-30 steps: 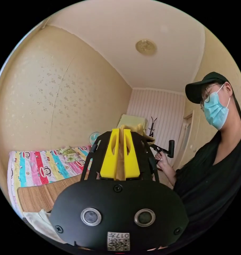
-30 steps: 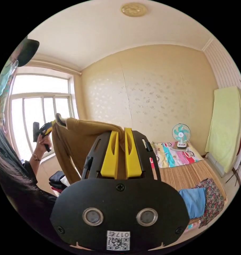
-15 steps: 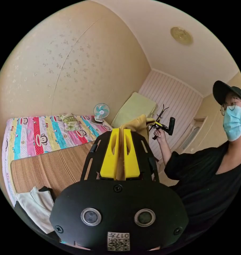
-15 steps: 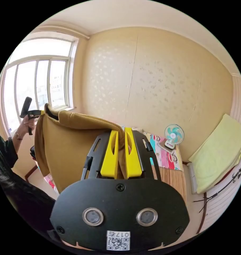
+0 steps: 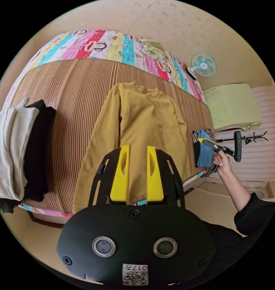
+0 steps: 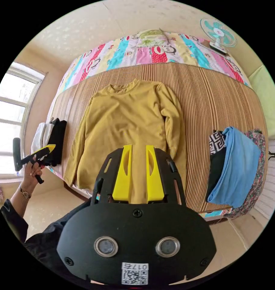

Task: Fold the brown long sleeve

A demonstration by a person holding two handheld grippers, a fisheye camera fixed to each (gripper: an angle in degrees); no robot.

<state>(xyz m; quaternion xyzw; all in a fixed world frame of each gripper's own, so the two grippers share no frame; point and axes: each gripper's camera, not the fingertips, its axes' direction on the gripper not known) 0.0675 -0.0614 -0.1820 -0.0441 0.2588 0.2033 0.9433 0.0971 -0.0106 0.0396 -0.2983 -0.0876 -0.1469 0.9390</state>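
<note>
A: Where is the brown long sleeve (image 5: 143,120)?

B: In the left gripper view it lies flat in the middle of the frame, spread on the striped mat (image 5: 73,90) that covers the bed; the collar points to the top of the frame, the hem toward the bottom, and both sleeves run down along the body. In the right gripper view the brown long sleeve (image 6: 128,120) sits centre frame the same way, collar up.

A: And the grippers?

B: The left gripper (image 5: 137,172) hangs above the hem with its yellow jaws parted and nothing between them; cloth shows through the gap. The right gripper (image 6: 138,172) is likewise released, jaws apart over the lower part of the shirt; neither touches it as far as I can see.

A: Does either show in the other's view?

B: Yes; at the right of the left gripper view a hand (image 5: 221,160) holds a gripper near the blue garment (image 5: 204,148); I cannot tell its jaws from there. At the lower left of the right gripper view another hand (image 6: 33,172) holds one beside the bed's edge.

A: What else is on the bed?

B: A white and black pile (image 5: 16,154) at the left of the left gripper view; a cartoon-print sheet (image 5: 107,45) along the top; a small fan (image 6: 218,31) at the upper right of the right gripper view.
</note>
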